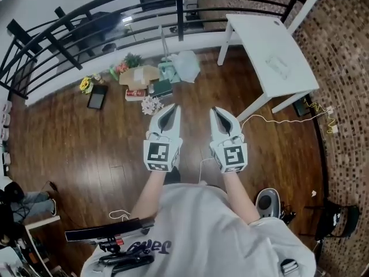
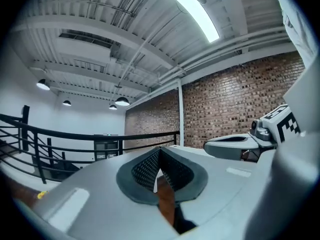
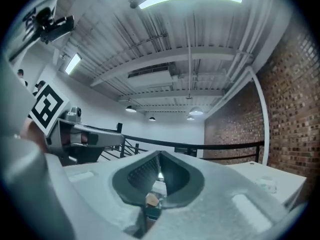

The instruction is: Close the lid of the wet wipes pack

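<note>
A white table (image 1: 271, 45) stands at the upper right of the head view. On it lies a pale flat pack (image 1: 278, 66), too small and faint for me to tell how its lid stands. Both grippers are held side by side over the wood floor, well short of the table. The left gripper (image 1: 168, 111) is shut with nothing in it, its meshed pads meeting in the left gripper view (image 2: 160, 153). The right gripper (image 1: 220, 112) is likewise shut and empty (image 3: 160, 158). Both point up and forward at the ceiling and the railing.
A black railing (image 1: 115, 16) curves across the far side. Boxes, flowers and a dark tablet (image 1: 97, 96) are heaped on the floor (image 1: 86, 149) in front of it. A white cable (image 1: 288, 120) trails past the table leg. A brick wall (image 1: 346, 68) closes the right.
</note>
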